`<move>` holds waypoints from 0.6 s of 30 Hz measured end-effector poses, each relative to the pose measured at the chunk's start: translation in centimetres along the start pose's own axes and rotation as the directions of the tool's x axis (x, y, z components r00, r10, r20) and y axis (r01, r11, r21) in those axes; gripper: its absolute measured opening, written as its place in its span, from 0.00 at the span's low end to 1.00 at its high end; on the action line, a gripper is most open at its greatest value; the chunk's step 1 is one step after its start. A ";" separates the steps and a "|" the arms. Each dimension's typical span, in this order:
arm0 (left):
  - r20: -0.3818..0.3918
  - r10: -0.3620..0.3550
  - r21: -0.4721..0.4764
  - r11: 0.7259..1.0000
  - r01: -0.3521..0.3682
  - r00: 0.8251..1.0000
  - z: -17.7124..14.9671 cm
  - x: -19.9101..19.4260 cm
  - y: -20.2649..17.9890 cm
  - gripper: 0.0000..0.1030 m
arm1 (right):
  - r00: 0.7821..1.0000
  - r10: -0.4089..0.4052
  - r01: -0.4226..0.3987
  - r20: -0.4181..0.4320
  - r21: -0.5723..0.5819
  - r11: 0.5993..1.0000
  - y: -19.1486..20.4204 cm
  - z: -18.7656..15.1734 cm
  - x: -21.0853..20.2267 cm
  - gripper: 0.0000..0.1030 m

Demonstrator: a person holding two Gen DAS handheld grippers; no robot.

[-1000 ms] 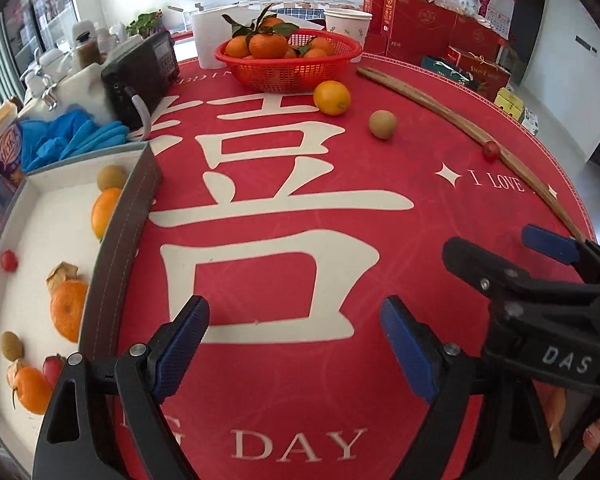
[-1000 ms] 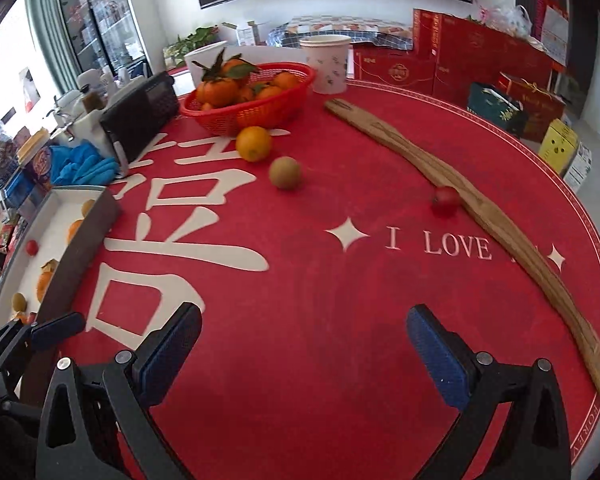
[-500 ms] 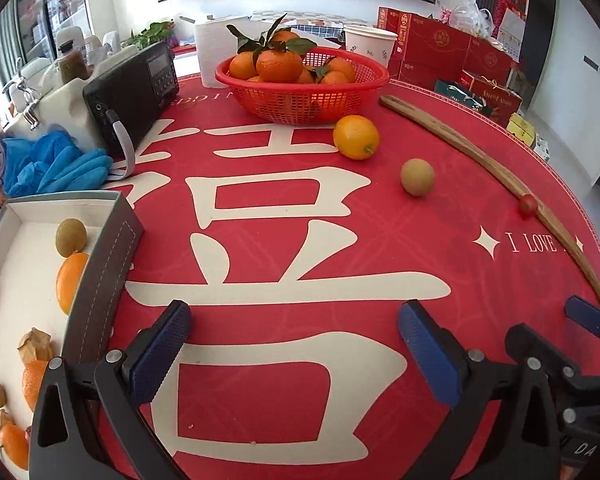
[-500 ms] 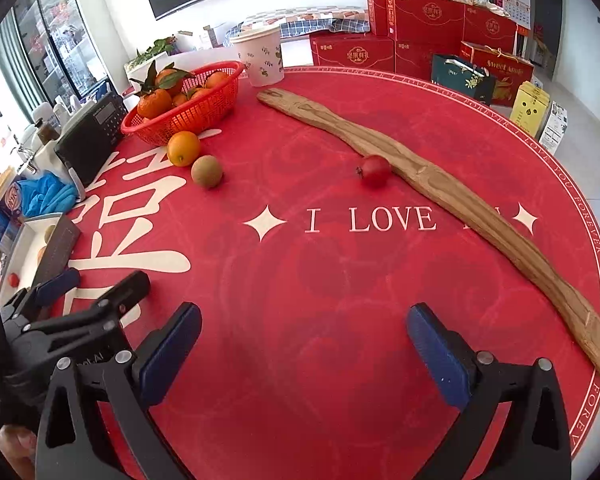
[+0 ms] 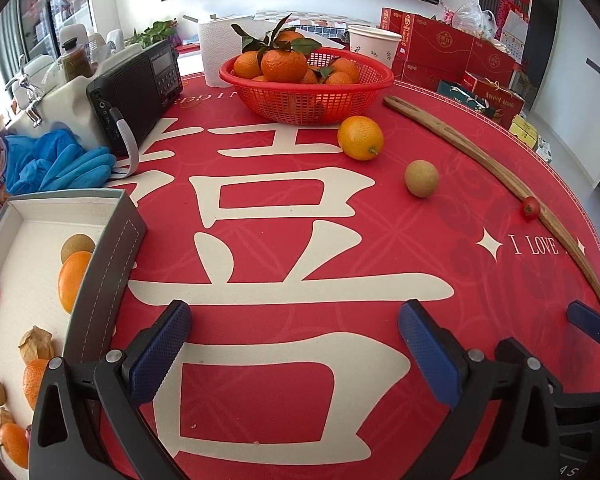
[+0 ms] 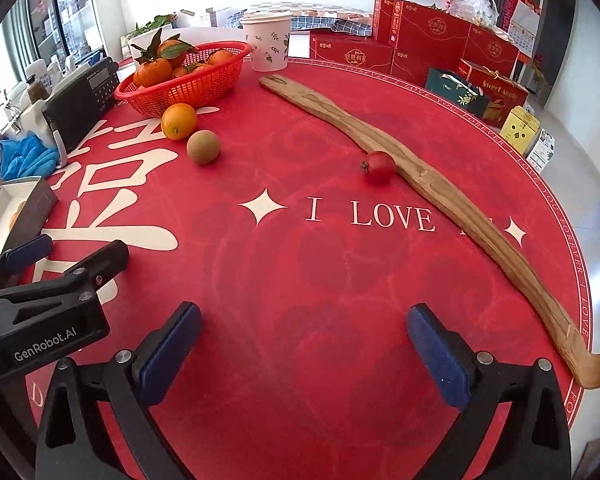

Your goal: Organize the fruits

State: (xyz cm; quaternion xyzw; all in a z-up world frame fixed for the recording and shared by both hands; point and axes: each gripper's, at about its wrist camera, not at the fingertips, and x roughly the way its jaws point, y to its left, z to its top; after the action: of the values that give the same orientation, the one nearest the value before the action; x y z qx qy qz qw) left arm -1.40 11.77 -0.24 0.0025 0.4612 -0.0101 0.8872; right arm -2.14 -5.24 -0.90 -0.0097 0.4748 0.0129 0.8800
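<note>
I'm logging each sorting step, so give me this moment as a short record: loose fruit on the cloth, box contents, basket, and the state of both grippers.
loose fruit: orange, brown round fruit, small red fruit against the wooden stick
box: oranges, brown fruits, small red fruit, husked fruit
basket: leafy oranges
left gripper: open, empty
right gripper: open, empty

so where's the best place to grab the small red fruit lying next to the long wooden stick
Take the small red fruit across its round middle, coming down from above. It touches the wooden stick on its far right side, so set the jaws along the stick's line, one pad on each free side, rather than trying to slip a pad between them. The right gripper is open and probably nearest.
</note>
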 end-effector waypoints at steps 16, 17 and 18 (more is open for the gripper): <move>0.000 0.000 0.000 1.000 0.000 1.000 0.0 0.0 0.0 1.00 | 1.000 -0.001 0.001 0.011 -0.001 1.000 0.1 -0.2 -0.1 1.00; 0.000 0.000 0.000 1.000 0.000 1.000 0.0 0.0 0.0 1.00 | 1.000 -0.002 0.002 0.013 0.000 1.000 0.1 -0.2 -0.1 1.00; 0.000 0.000 0.000 1.000 0.000 1.000 0.0 0.0 0.0 1.00 | 1.000 -0.003 0.003 0.015 0.001 1.000 0.1 -0.2 -0.1 1.00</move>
State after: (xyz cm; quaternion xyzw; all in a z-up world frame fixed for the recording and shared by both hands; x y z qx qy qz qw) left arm -1.40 11.79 -0.26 0.0025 0.4610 -0.0102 0.8873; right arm -2.35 -5.16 -0.89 -0.0097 0.4682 0.0113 0.8835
